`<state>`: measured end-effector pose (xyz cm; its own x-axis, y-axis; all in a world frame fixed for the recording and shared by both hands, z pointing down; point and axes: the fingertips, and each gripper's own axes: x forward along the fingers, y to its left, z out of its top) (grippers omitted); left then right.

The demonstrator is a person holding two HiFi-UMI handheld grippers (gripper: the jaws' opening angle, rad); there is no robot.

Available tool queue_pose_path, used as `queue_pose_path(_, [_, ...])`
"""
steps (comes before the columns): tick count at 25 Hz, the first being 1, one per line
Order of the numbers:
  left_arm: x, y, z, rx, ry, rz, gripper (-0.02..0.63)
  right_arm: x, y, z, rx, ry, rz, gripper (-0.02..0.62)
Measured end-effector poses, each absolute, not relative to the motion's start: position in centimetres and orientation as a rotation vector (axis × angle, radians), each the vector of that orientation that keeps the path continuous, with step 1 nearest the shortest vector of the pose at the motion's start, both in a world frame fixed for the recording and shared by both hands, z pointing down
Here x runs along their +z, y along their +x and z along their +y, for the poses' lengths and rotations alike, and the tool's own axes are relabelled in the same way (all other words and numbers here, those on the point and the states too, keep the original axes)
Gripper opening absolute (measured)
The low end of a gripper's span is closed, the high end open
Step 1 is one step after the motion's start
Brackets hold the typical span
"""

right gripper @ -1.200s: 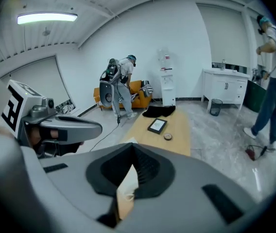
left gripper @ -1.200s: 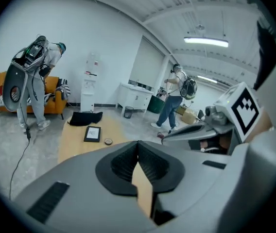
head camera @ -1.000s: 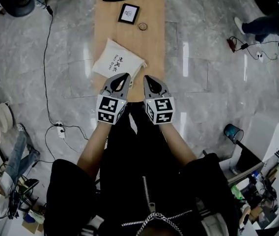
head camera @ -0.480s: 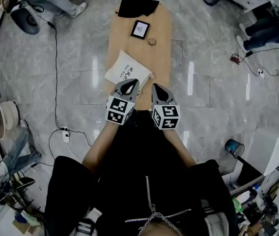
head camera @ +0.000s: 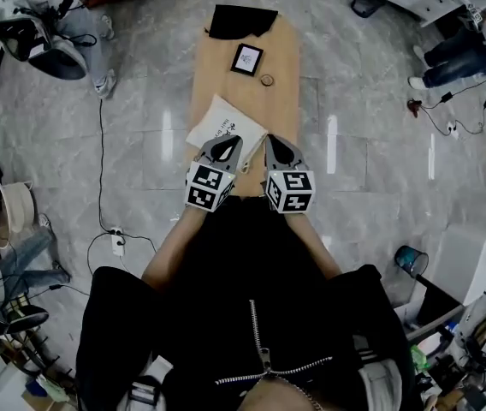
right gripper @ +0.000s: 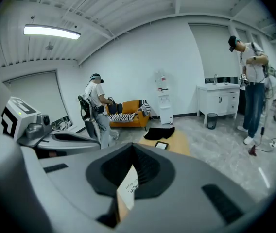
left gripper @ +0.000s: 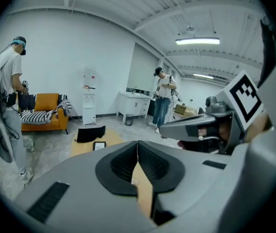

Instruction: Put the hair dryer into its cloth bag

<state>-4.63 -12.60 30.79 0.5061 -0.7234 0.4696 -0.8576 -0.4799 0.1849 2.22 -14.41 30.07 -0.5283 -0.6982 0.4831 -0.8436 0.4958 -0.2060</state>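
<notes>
A white cloth bag [head camera: 224,125] with dark print lies flat on the near half of a long wooden table [head camera: 284,101]. My left gripper [head camera: 223,148] and right gripper [head camera: 279,151] hover side by side over the table's near end, tips at the bag's near edge. Both are shut with nothing in them. In the left gripper view the closed left gripper [left gripper: 137,144] shows only table wood below its tips. Below the shut right gripper [right gripper: 132,147] a strip of the bag [right gripper: 128,188] shows. No hair dryer can be made out.
At the table's far end lie a black heap [head camera: 241,20], a small black frame [head camera: 247,59] and a little ring [head camera: 266,80]. Cables and a power strip [head camera: 117,245] cross the grey floor at left. People stand at far left [left gripper: 9,81] and far right [right gripper: 252,81].
Both grippers have risen a little, side by side and still shut. Their tips now reach the bag's near edge. The head view has tipped to show more of the far floor.
</notes>
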Motion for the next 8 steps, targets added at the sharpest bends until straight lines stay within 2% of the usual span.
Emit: queue_pose_path(8, [30.9,-7.1,-12.6,0.453,2.342,-1.314,0.015,29.7,0.4,-14.1,0.584,1.283,-2.415,0.009])
